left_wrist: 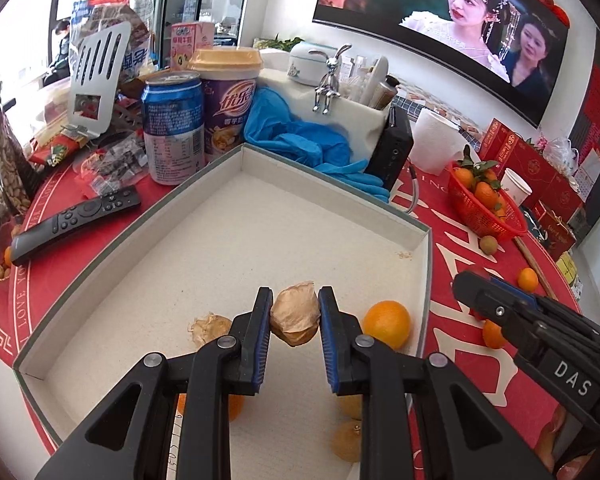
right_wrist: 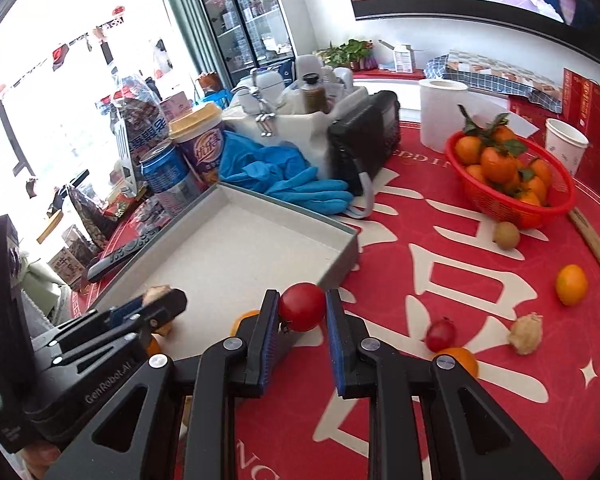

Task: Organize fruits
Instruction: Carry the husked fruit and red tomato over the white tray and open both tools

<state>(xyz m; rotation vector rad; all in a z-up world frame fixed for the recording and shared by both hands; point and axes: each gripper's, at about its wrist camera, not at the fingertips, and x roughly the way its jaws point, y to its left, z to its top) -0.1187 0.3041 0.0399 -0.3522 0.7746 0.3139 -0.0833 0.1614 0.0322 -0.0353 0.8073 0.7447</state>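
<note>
Both hands are loaded. The left gripper (left_wrist: 295, 312) pinches a husked fruit (left_wrist: 294, 318) over the tray (left_wrist: 332, 196), and the right gripper (right_wrist: 302, 308) pinches a red tomato (right_wrist: 302, 306) just at the tray's near edge, above the red cloth (right_wrist: 460, 264). A few pieces lie in the tray: an orange (left_wrist: 387, 323) and another husked fruit (left_wrist: 206, 328). I'd call it partway: a second tomato (right_wrist: 440, 334), a small orange (right_wrist: 571, 284) and more lie loose on the cloth.
</note>
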